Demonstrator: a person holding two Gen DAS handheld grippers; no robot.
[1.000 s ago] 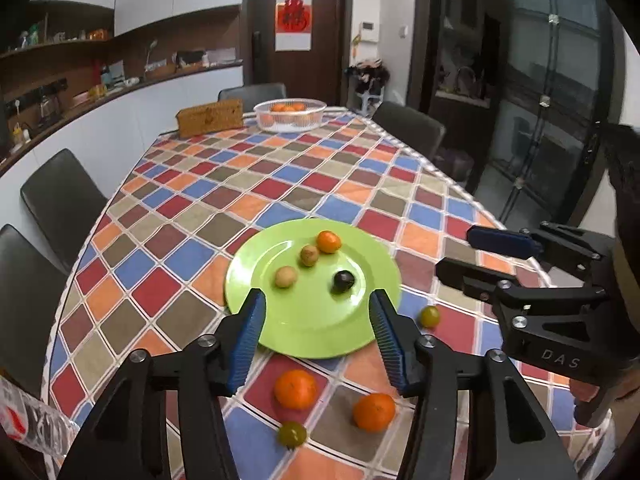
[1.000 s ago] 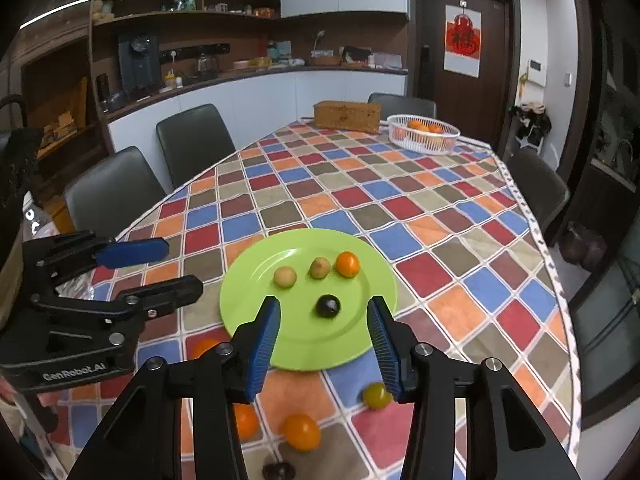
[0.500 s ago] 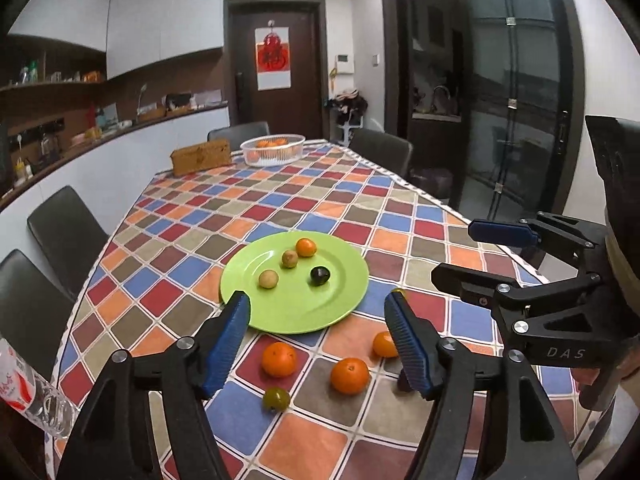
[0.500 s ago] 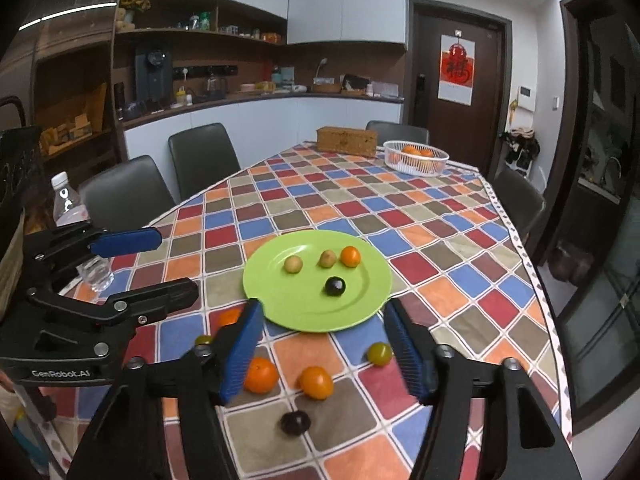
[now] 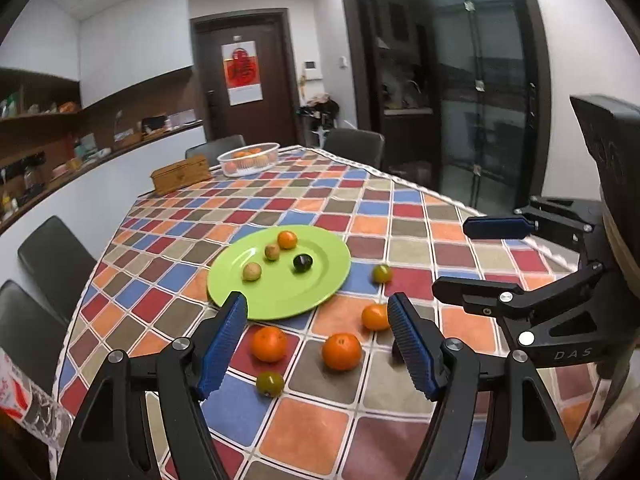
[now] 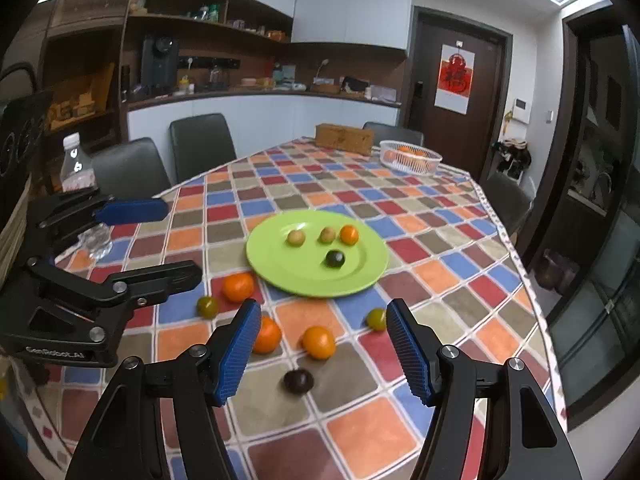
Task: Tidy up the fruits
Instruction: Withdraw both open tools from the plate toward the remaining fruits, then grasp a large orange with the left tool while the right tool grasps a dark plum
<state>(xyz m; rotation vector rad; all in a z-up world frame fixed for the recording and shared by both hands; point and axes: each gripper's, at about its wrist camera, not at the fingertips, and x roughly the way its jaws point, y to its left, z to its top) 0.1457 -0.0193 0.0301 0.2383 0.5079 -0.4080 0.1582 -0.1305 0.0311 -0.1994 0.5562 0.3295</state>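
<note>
While both hand-held tools hang over the near end of the table with the multicoloured checked cloth point(image 5: 400, 208), the readable writing is on their bodies: "DAS" in pale letters on the black right gripper point(image 5: 472, 258) at the right edge of the left wrist view, and "GenRobot.AI" on the black left gripper point(image 6: 170, 240) at the lower left of the right wrist view. A red-and-white paper poster point(image 6: 454, 78) hangs on the dark door, its character too small to read. The left gripper's blue ribbed pads stand spread with nothing between them, and the right gripper's pads are likewise spread and empty. A round lime-green plate point(image 5: 280, 300) lies mid-frame carrying a small orange, two tan fruits and one dark fruit. Loose on the cloth below it lie orange mandarins point(image 5: 269, 344), small green-yellow fruits point(image 5: 270, 384) and a dark round fruit point(image 6: 298, 381). Compared with a second ago, both pairs of pads stand wider and the plate sits farther up the frame, so more loose fruit shows beneath it.
</note>
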